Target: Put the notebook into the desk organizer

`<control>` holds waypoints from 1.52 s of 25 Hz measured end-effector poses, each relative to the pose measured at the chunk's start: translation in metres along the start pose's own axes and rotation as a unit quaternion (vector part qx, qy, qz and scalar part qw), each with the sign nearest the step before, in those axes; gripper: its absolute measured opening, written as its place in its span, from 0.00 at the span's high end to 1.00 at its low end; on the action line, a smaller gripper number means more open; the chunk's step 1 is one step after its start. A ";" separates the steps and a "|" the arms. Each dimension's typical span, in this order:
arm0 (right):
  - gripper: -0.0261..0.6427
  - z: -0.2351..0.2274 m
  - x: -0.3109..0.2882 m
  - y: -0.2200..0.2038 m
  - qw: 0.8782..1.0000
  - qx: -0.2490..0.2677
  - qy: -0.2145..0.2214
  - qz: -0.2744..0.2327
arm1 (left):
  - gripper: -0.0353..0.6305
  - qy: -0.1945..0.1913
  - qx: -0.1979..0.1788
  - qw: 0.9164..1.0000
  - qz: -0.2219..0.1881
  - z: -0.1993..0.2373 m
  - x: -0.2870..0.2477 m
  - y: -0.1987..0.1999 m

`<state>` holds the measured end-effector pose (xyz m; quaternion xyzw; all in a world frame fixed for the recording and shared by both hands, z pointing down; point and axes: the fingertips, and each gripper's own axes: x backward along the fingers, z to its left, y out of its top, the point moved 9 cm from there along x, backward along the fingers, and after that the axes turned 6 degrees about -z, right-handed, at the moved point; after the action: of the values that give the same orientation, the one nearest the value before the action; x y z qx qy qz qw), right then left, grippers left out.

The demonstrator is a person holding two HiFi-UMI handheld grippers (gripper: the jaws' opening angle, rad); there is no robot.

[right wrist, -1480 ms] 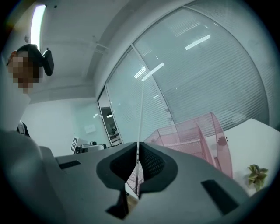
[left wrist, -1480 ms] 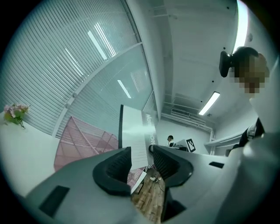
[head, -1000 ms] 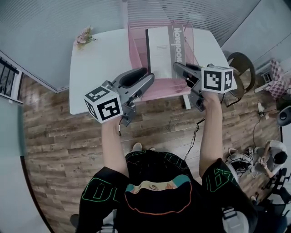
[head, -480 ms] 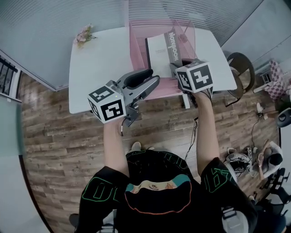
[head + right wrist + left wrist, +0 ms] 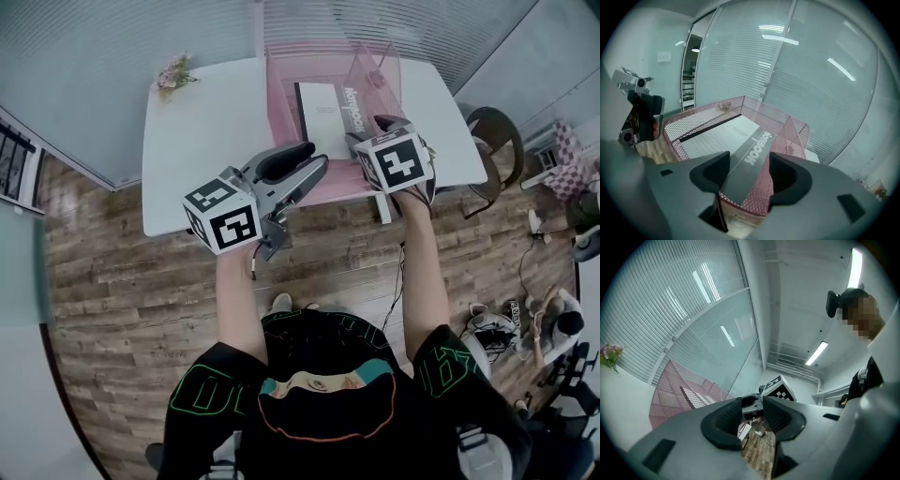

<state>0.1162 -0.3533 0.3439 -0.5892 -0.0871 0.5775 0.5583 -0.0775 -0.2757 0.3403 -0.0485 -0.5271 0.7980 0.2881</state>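
The white notebook [image 5: 323,108] with a grey title band lies inside the pink mesh desk organizer [image 5: 281,103] on the white table [image 5: 206,131]. My right gripper [image 5: 372,131] hovers at the organizer's near right edge. In the right gripper view its jaws [image 5: 748,164] are opening wide; the notebook's [image 5: 726,136] grey band shows between them, lower down, and the pads do not touch it. The organizer's [image 5: 693,119] mesh walls surround the notebook. My left gripper [image 5: 317,161] is held at the table's front edge, left of the right one. Its jaws [image 5: 752,411] are closing slightly, with nothing between them.
A small bunch of flowers [image 5: 173,73] lies at the table's far left corner. A glass wall with blinds runs behind the table. A dark chair [image 5: 492,131] stands to the right. Wooden floor lies below, and a seated person [image 5: 562,323] is at the far right.
The right gripper carried the notebook down into the organizer and opened, letting it go; the notebook now lies lower and flatter. The left gripper has barely moved.
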 end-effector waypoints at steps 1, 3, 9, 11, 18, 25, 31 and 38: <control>0.56 0.002 0.002 0.000 1.000 -0.003 -0.004 -0.014 | 0.74 0.006 -0.007 1.000 0.000 0.000 0.000 0.000; 0.57 0.002 0.010 -0.002 0.998 -0.016 -0.012 -0.055 | 0.76 0.021 -0.024 0.999 0.001 -0.001 0.000 0.000; 0.89 -0.003 0.036 -0.005 0.984 -0.060 -0.043 -0.162 | 0.88 0.056 -0.069 0.996 -0.013 -0.008 -0.009 0.003; 0.93 -0.005 0.045 -0.006 0.977 -0.082 -0.050 -0.190 | 0.93 0.077 -0.089 0.993 -0.014 -0.010 -0.016 0.005; 0.96 -0.013 0.084 -0.018 0.952 -0.126 -0.058 -0.273 | 0.95 0.119 -0.170 0.978 -0.012 -0.031 -0.050 0.010; 0.96 -0.015 0.113 -0.044 0.934 -0.162 -0.097 -0.302 | 0.95 0.223 -0.206 0.953 0.019 -0.041 -0.060 -0.004; 0.96 -0.004 0.127 -0.053 0.925 -0.161 -0.103 -0.330 | 0.95 0.238 -0.210 0.948 0.018 -0.051 -0.054 -0.014; 0.96 -0.002 0.133 -0.056 0.927 -0.148 -0.099 -0.331 | 0.95 0.242 -0.210 0.947 0.012 -0.056 -0.053 -0.016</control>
<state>0.1904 -0.2348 0.3078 -0.5428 -0.4162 0.3956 0.6129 -0.0054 -0.2524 0.3178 -0.3058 -0.5969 0.6367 0.3805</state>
